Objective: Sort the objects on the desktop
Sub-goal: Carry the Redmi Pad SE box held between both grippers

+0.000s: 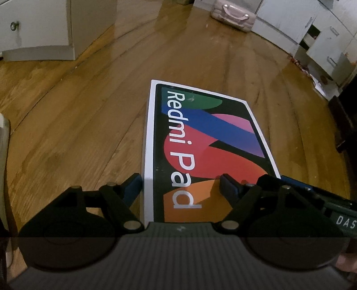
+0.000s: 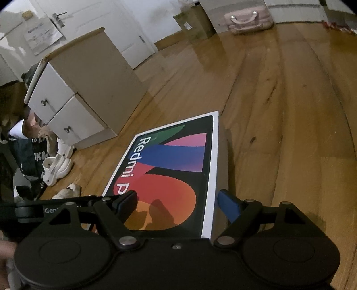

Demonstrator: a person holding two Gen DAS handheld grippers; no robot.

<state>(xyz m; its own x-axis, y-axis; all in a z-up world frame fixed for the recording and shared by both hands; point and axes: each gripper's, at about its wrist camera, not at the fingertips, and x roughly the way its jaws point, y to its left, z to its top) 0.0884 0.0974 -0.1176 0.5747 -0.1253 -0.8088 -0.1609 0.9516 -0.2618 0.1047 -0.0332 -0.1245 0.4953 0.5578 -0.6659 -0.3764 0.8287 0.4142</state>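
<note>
A flat white Redmi Pad box (image 1: 200, 142) with a black, multicoloured lid is held in the air over a wooden floor; it also shows in the right wrist view (image 2: 174, 169). My left gripper (image 1: 180, 187) straddles the box's near left corner, one finger outside the left edge, the other on the lid. My right gripper (image 2: 178, 205) straddles the near right corner, left finger over the lid, blue-padded right finger (image 2: 228, 206) outside the right edge. Both jaws are wide apart around the box; whether the pads press it is not visible. The other gripper's body (image 1: 330, 200) shows at the right of the left view.
Wooden floor (image 1: 89, 125) lies below. A white drawer cabinet (image 2: 89, 93) stands at the left, with shoes (image 2: 58, 167) and bags beside it. A pink bag (image 2: 247, 17) sits by the far wall. White drawers (image 1: 325, 42) stand at the right.
</note>
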